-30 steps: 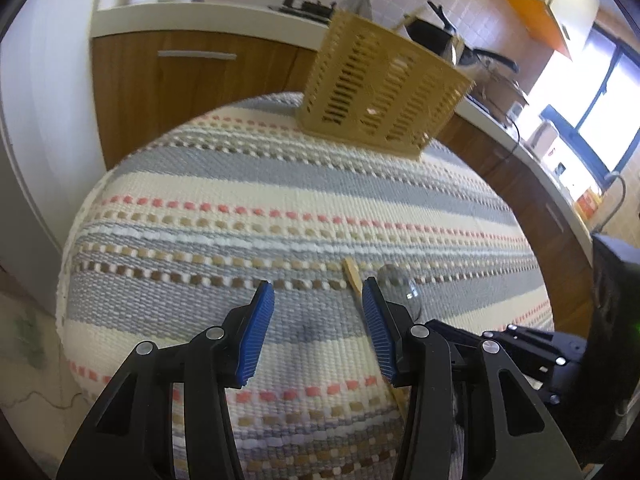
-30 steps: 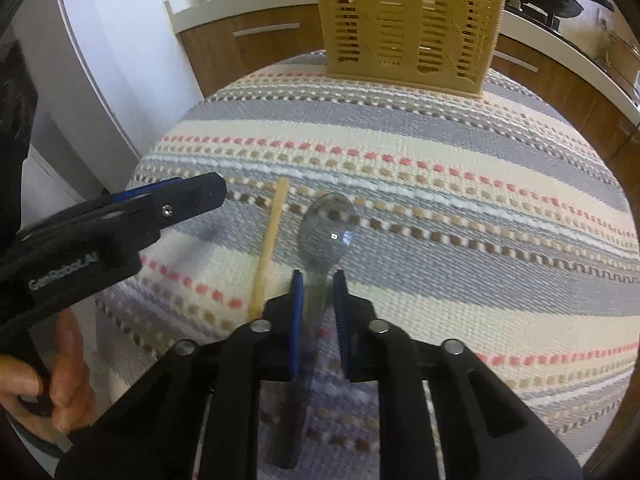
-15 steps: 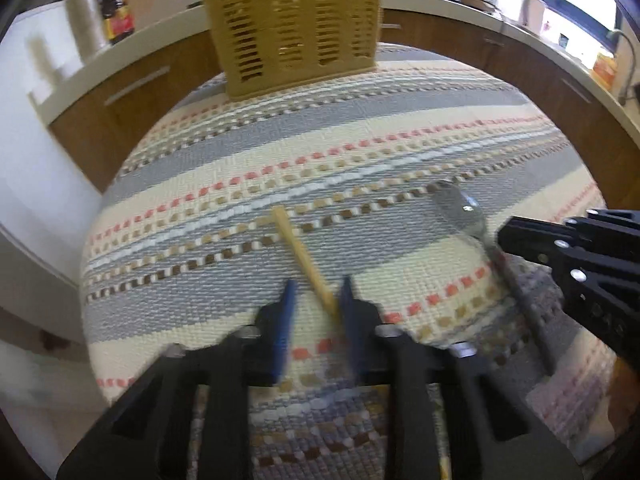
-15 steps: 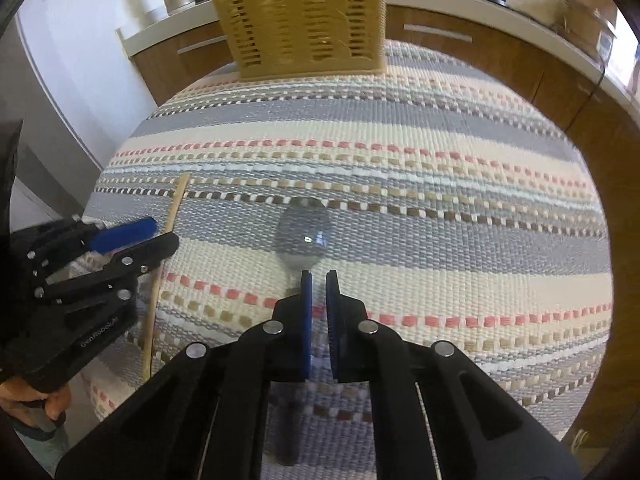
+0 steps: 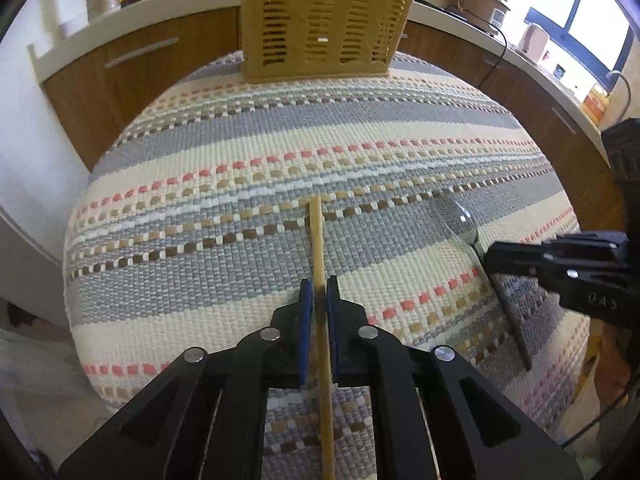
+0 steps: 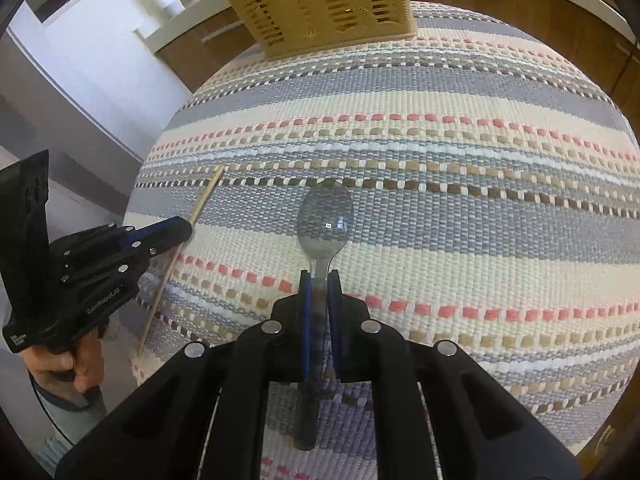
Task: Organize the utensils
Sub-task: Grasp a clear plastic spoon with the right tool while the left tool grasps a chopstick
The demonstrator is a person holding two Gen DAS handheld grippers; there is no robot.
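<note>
A pale wooden chopstick point(image 5: 317, 236) lies on the striped cloth, pointing towards a yellow slotted basket point(image 5: 328, 28). My left gripper point(image 5: 319, 286) is shut on its middle, blue pads pressing both sides. To the right lies a clear plastic spoon point(image 5: 458, 216), bowl up, with my right gripper point(image 5: 492, 256) at its neck. In the right wrist view the right gripper point(image 6: 319, 278) is shut on the handle just behind the spoon point(image 6: 326, 220) bowl. The left gripper point(image 6: 180, 228) sits on the chopstick point(image 6: 204, 200) at the cloth's left edge.
The basket point(image 6: 320, 4) stands at the far edge of the round table's striped cloth point(image 5: 240, 140). Wooden cabinets and a counter with bottles, pans and a kettle ring the table. A person's hand point(image 6: 60, 364) holds the left gripper below the table's edge.
My left gripper swung over the chopstick, lined up with it and closed from wide open onto it. The right gripper kept its hold on the spoon handle and shifted a little.
</note>
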